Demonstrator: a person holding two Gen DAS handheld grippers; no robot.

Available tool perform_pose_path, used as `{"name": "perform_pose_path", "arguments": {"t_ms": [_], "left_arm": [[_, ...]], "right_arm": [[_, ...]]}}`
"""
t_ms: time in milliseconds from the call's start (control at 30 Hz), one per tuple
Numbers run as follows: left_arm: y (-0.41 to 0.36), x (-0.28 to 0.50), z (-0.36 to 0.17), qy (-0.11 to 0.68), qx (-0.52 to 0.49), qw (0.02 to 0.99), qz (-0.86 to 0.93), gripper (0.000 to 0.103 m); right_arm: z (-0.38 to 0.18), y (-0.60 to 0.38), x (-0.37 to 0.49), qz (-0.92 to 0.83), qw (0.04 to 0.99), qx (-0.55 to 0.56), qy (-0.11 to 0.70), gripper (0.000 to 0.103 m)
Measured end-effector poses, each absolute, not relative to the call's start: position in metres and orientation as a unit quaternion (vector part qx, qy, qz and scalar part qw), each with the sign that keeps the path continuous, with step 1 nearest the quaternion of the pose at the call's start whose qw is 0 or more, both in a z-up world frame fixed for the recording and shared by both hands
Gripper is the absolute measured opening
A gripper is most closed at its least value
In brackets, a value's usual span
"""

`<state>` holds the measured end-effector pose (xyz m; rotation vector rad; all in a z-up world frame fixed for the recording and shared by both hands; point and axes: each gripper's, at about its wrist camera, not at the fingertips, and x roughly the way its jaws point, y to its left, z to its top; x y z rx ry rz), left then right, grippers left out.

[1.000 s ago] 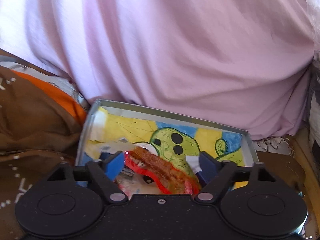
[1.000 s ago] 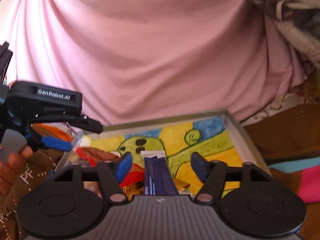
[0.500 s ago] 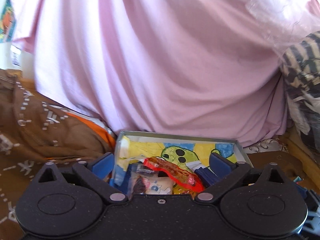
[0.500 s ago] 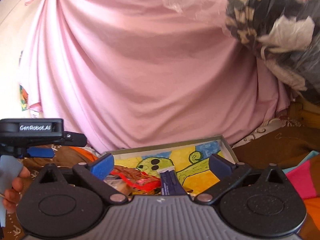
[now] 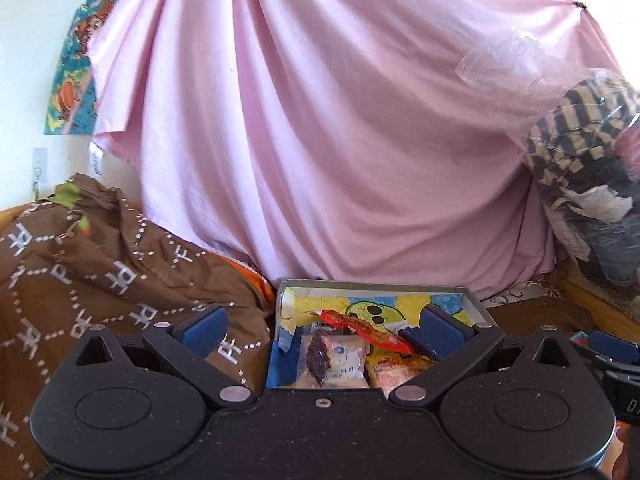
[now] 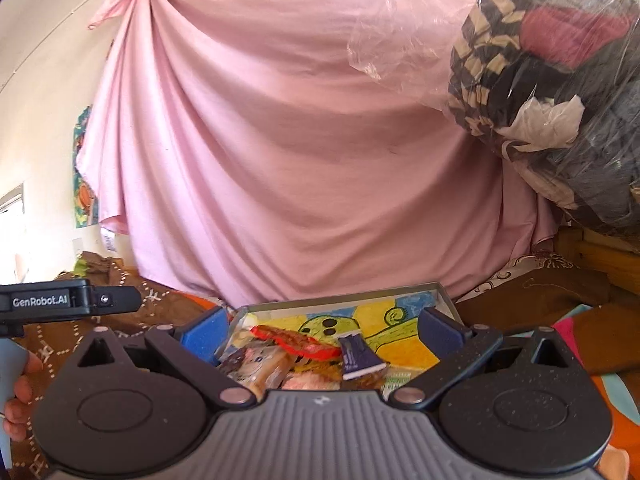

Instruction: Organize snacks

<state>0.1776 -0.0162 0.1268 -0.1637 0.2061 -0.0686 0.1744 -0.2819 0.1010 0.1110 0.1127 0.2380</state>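
A shallow grey tray [image 5: 476,301] [image 6: 446,300] with a yellow, green and blue cartoon drawing lies on the bed. Snack packets sit in its near half: a red-edged packet [image 5: 362,330] [image 6: 304,342], a clear packet with a dark snack [image 5: 332,360] [image 6: 256,364], a dark blue bar [image 6: 356,356] and a pale pink packet [image 5: 394,372]. My left gripper [image 5: 322,326] hangs open above and in front of the tray, holding nothing. My right gripper [image 6: 320,330] is open too, with empty fingers wide on either side of the tray.
A pink sheet [image 5: 340,140] [image 6: 280,160] hangs behind the tray. Brown patterned bedding [image 5: 92,268] rises on the left. A clear bag of clothes [image 6: 560,92] bulges at the right. The other gripper's body [image 6: 52,302] and a hand [image 6: 18,400] show at left.
Both grippers have pulled back and up from the tray and opened wider. The red packet that sat between the left fingers and the blue bar between the right now lie in the tray.
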Motion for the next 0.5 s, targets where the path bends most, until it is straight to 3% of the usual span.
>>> {"name": "perform_pose_path", "arguments": {"t_ms": [500], "left_arm": [[-0.007,0.102,0.087,0.121,-0.071,0.989,-0.035,0.102]], "right_arm": [[0.073,-0.278,0.092,0.109,0.989,0.051,0.081,0.103]]}}
